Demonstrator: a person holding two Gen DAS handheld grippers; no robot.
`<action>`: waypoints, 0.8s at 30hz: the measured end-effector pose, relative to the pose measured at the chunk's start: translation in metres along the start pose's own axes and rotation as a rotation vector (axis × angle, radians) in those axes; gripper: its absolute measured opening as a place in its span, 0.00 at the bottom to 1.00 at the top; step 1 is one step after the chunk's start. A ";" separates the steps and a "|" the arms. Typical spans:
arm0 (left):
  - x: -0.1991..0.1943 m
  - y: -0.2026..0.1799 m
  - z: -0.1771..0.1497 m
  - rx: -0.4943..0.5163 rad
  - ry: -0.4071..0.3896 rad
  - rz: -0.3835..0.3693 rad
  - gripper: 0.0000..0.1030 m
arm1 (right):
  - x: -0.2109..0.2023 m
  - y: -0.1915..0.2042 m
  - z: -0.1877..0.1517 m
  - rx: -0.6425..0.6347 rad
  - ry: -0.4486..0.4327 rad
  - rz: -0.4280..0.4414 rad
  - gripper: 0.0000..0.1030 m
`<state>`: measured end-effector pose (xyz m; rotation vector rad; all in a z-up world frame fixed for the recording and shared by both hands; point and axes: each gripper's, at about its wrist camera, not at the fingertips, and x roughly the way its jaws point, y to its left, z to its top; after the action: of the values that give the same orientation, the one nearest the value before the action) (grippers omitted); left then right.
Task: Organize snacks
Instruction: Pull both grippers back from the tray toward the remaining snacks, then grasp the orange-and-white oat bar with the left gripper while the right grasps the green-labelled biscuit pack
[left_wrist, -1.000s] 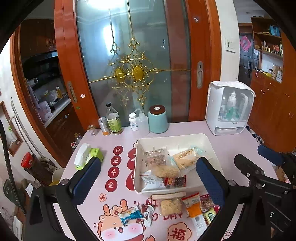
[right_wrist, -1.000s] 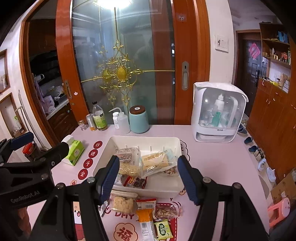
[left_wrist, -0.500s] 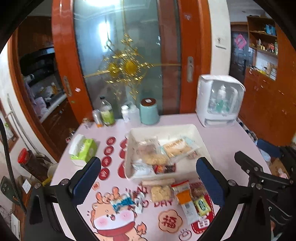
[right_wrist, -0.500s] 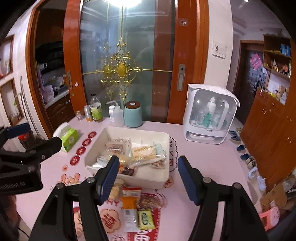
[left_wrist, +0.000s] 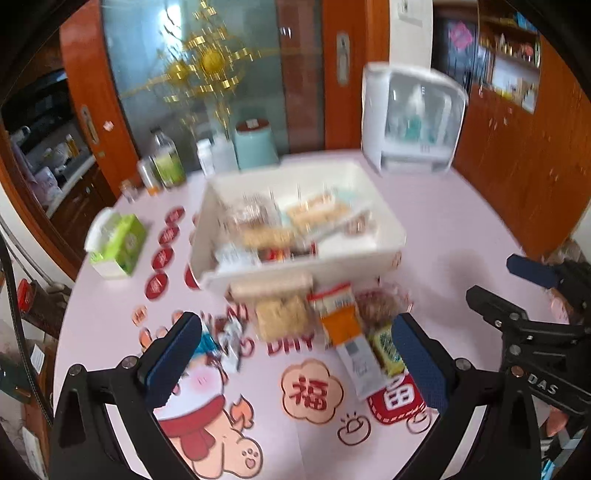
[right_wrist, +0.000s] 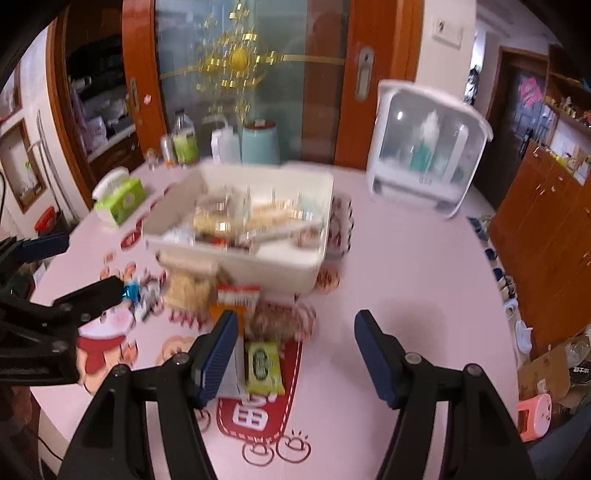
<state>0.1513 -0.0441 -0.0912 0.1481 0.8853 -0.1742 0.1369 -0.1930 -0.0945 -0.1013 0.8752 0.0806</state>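
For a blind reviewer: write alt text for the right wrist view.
Open right gripper hovers over loose snack packets on a pink table, a green packet by its left finger. Behind: a white bin of snacks.

Pink desk (right_wrist: 406, 280) with red festive cartoon prints. Behind it a sliding door (right_wrist: 258, 74) in orange-brown wood, frosted glass with a gold ornament (left_wrist: 210, 62). White wall strip with a switch plate (right_wrist: 447, 29) right of the door. Wooden cabinets (right_wrist: 546, 229) along the right side, open shelves (left_wrist: 513, 55) above. Dark doorway (right_wrist: 524, 96) far right. Left, a kitchen counter (left_wrist: 70, 166) seen through an opening. Cardboard box (right_wrist: 546, 373) and pink stool (right_wrist: 535, 410) on the floor.
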 end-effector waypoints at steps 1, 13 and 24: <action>0.010 -0.003 -0.005 0.006 0.018 0.001 0.99 | 0.006 0.001 -0.007 -0.010 0.016 -0.003 0.64; 0.128 -0.032 -0.038 -0.039 0.228 -0.009 0.99 | 0.084 -0.004 -0.070 0.015 0.200 -0.003 0.63; 0.191 -0.036 -0.053 -0.116 0.376 -0.049 0.76 | 0.110 -0.004 -0.074 0.057 0.241 0.062 0.63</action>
<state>0.2223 -0.0857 -0.2752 0.0511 1.2718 -0.1427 0.1511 -0.2032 -0.2260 -0.0307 1.1211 0.1032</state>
